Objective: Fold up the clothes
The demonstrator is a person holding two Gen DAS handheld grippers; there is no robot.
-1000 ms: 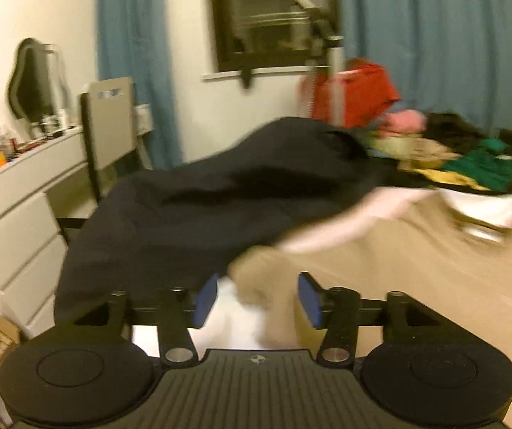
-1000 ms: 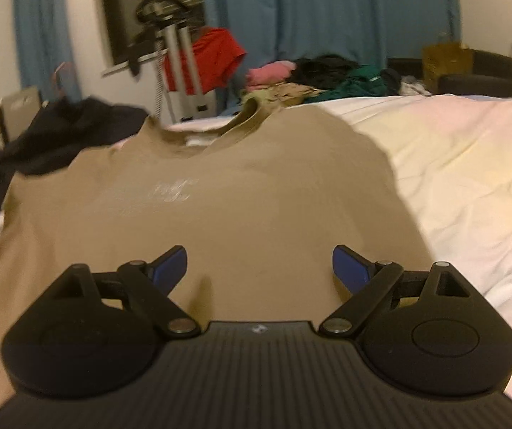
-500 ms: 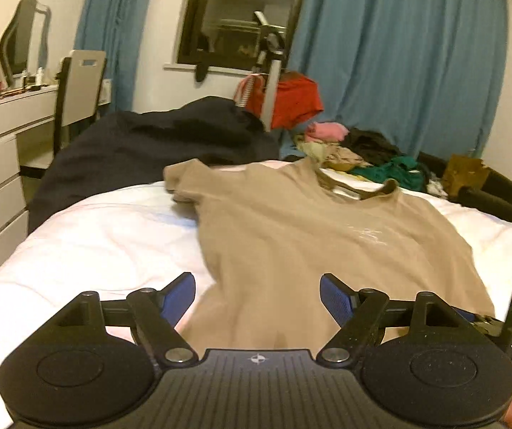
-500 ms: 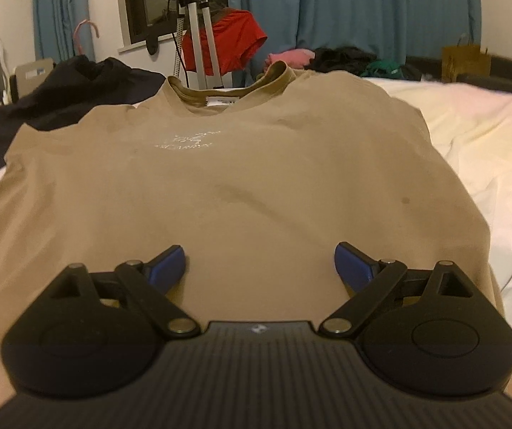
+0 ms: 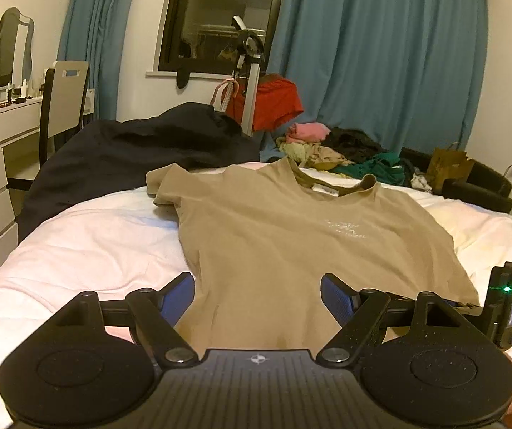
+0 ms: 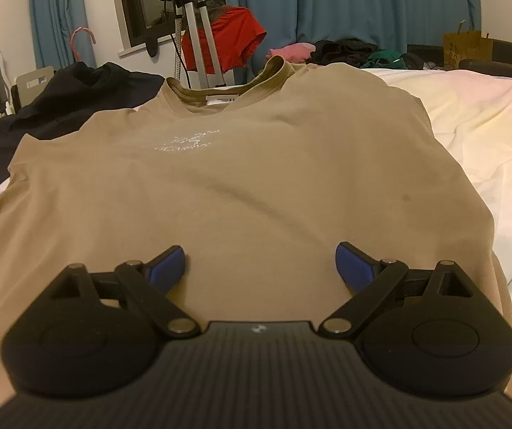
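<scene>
White covers are lying over the big bed [image 5: 88, 246]. Tan T-shirt [image 5: 291, 243] is lying flat on the bed, front side up, with its neck pointing to the blue curtains [image 5: 381, 64]. A black cloth [image 5: 138, 150] is sitting beside it. Left tool [image 5: 257, 296] and right tool [image 6: 260, 266] are both hanging over the shirt's bottom edge, fingers wide apart, holding nothing.
</scene>
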